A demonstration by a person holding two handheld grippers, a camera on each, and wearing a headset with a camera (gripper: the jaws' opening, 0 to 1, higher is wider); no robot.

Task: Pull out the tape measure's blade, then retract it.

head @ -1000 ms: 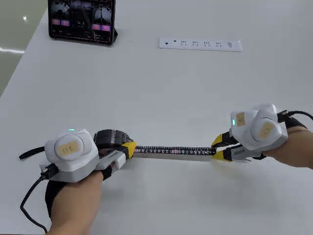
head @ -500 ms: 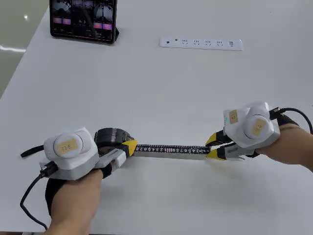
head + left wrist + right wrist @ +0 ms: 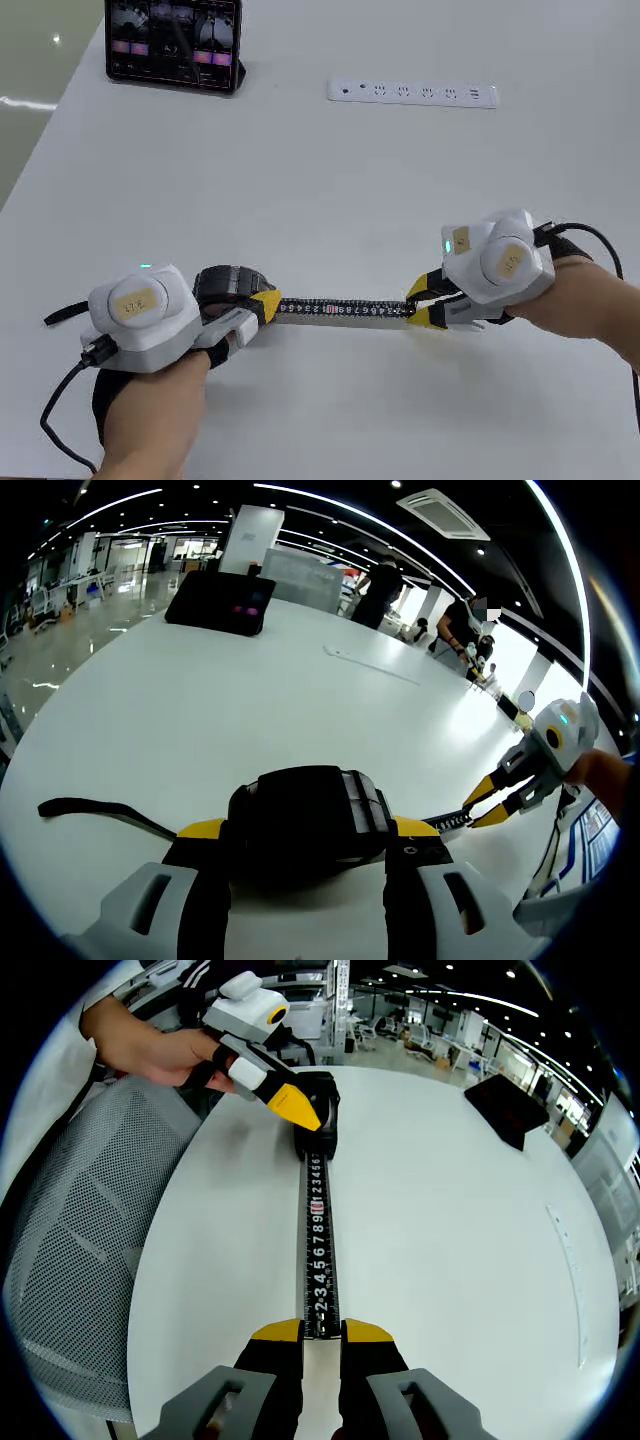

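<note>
The left gripper [image 3: 310, 832] clamps the tape measure [image 3: 305, 810]; the right gripper [image 3: 322, 1334] pinches the blade [image 3: 318, 1250] tip. The right gripper view shows its numerals running toward 12 o'clock.

The left claw [image 3: 255, 303] has a rounded white housing with a tan sticker [image 3: 134, 303], a green light [image 3: 146, 266], grey jaws tipped yellow and a black cable [image 3: 95, 352]. The right claw [image 3: 417, 304] matches, with two stickers. Black wrist straps [image 3: 112, 392] on both.

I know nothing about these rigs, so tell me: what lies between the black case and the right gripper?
The tape measure's numbered blade, stretched from the case to the right gripper, clear in the head view.
</note>
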